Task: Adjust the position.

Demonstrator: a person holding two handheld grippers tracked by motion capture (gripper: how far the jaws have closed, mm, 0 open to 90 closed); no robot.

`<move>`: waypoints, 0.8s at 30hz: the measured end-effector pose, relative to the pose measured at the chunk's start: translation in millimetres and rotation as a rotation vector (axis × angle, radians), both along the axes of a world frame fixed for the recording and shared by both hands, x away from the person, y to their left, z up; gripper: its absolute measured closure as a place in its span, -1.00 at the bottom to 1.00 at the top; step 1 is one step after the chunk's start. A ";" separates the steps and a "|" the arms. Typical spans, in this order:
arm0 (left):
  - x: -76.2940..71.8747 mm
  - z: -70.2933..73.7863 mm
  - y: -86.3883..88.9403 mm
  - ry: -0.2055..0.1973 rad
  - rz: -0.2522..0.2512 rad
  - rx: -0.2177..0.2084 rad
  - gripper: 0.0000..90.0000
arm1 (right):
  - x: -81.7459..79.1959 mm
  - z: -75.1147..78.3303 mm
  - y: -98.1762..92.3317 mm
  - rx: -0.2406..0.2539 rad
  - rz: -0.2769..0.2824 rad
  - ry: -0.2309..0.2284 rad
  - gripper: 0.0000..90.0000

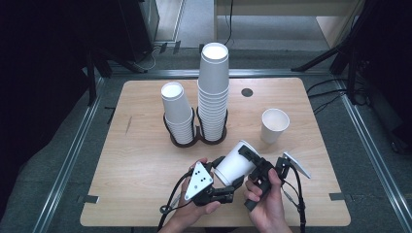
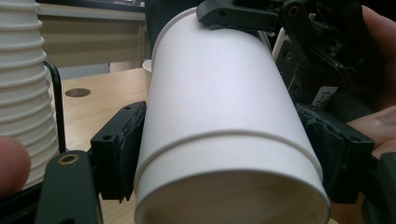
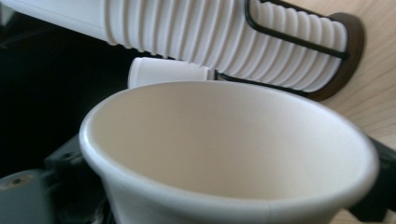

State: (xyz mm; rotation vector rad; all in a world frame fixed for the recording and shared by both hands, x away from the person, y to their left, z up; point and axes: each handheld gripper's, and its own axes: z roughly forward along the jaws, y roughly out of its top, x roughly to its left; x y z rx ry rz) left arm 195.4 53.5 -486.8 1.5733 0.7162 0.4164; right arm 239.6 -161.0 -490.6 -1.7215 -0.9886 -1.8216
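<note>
A white paper cup (image 1: pixel 235 162) (image 2: pixel 219 107) is held tilted over the near middle of the wooden table (image 1: pixel 141 184), mouth up and to the right. My left gripper (image 1: pixel 227 174) (image 2: pixel 224 163) is shut on its lower body, with one black pad (image 2: pixel 123 154) on each side. My right gripper (image 1: pixel 250 155) (image 2: pixel 233 16) is shut on the cup's rim from the right. In the right gripper view the open mouth of the cup (image 3: pixel 224 154) sits close in front, its inside empty.
A black two-ring holder (image 1: pixel 187 141) at mid-table carries a short cup stack (image 1: pixel 177 114) and a taller one (image 1: pixel 214 92) (image 3: pixel 224 37). A single cup (image 1: pixel 274 125) stands upright to the right. A round grommet (image 1: pixel 247 92) marks the table's far side.
</note>
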 end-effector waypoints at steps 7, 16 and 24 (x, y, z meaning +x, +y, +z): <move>7.7 4.6 11.3 0.079 -0.073 -0.033 -0.97 | -2.5 6.6 -6.8 -0.061 -0.071 -0.087 -0.68; 14.4 6.1 23.9 0.092 -0.037 -0.031 -1.00 | 2.3 16.1 -21.8 -0.297 -0.179 -0.250 -0.68; 19.8 5.5 33.3 0.107 -0.027 -0.026 -1.00 | 3.7 21.5 -22.8 -0.604 -0.217 -0.441 -0.69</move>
